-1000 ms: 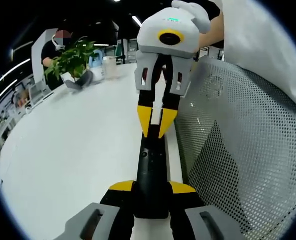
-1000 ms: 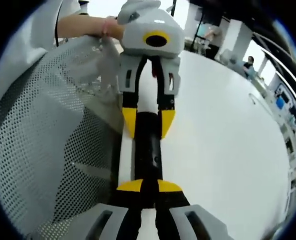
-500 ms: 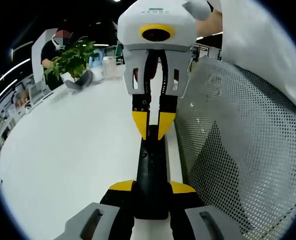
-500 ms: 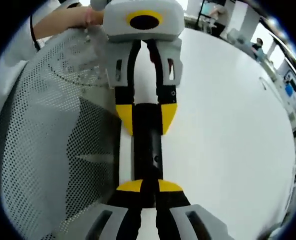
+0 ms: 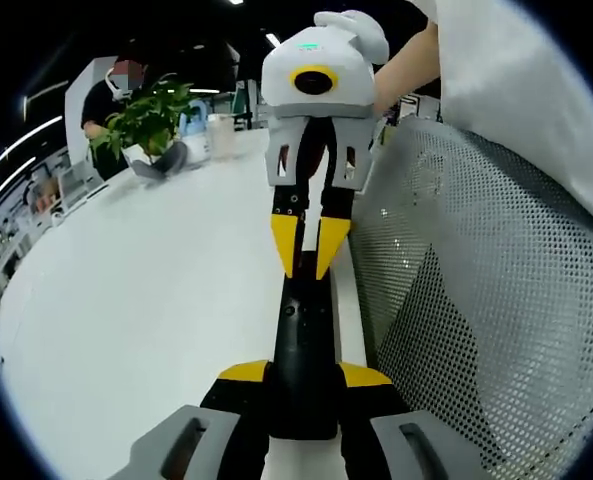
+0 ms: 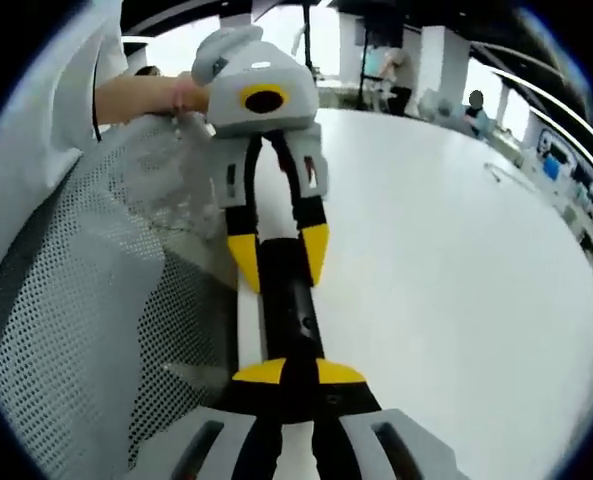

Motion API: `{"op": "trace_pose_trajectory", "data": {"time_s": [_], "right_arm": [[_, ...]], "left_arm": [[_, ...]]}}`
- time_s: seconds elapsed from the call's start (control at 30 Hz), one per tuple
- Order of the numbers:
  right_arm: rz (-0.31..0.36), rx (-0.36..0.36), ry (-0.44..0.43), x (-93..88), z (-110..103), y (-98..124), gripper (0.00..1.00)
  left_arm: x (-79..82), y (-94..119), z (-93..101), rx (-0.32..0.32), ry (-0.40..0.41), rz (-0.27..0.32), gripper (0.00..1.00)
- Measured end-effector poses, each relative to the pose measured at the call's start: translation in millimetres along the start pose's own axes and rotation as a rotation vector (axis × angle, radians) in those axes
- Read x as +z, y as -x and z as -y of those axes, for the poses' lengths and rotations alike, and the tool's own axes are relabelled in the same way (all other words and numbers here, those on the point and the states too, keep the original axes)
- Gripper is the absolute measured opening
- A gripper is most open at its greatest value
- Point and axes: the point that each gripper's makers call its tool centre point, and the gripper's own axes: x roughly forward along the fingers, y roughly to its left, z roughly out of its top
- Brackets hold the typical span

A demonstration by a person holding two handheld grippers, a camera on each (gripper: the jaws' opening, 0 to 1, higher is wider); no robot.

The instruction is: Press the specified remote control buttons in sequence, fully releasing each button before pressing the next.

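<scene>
The remote, a long black bar, is lying along the edge of a white table, just beside a grey mesh chair back. In the left gripper view the left gripper is clamping the near end of the remote between its yellow-tipped jaws, which are closed against its two sides. Farther along, the right gripper is coming in from above with its yellow tips close together, hovering at the remote's far half; whether the tips are touching the surface cannot be told. A small round button is showing on the remote just below those tips. A hand in a white sleeve is holding the right gripper's white body. At the far side of the table a potted plant is standing next to a pale cup, and a person is sitting behind them. In the right gripper view the scene is seen from the other end: the right gripper is sitting over the remote, its yellow pads showing on either side of the black bar, nearly closed, and whether it is actually gripping or only resting against the remote cannot be told. The left gripper is straddling the remote's farther end, tips on both sides. The table is stretching away to the right, with the chair back to the left.
</scene>
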Motion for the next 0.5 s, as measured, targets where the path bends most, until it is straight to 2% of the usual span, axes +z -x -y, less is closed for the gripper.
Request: {"op": "trace_pose_trajectory", "data": {"time_s": [0.13, 0.23, 0.3, 0.33, 0.4, 0.5], "right_arm": [[-0.016, 0.000, 0.087, 3.1, -5.0, -2.4, 0.08], [-0.038, 0.010, 0.119, 3.2, -6.3, -2.2, 0.08], [-0.061, 0.012, 0.123, 3.8, -7.0, -2.9, 0.08], [-0.088, 0.017, 0.166, 3.2, -7.0, -2.9, 0.08], [-0.116, 0.025, 0.163, 3.7, -6.9, -3.8, 0.07], [-0.203, 0.053, 0.112, 2.7, -6.2, -4.0, 0.07]], "left_arm": [[0.0, 0.1, 0.5, 0.000, 0.000, 0.001, 0.25], [0.0, 0.3, 1.5, 0.001, -0.001, 0.001, 0.25], [0.1, 0.4, 1.9, 0.001, 0.000, 0.001, 0.25], [0.1, 0.5, 2.0, 0.001, 0.000, 0.001, 0.25], [0.4, 0.6, 2.5, 0.001, 0.000, 0.001, 0.25], [0.5, 0.7, 2.7, 0.001, 0.000, 0.001, 0.25]]}}
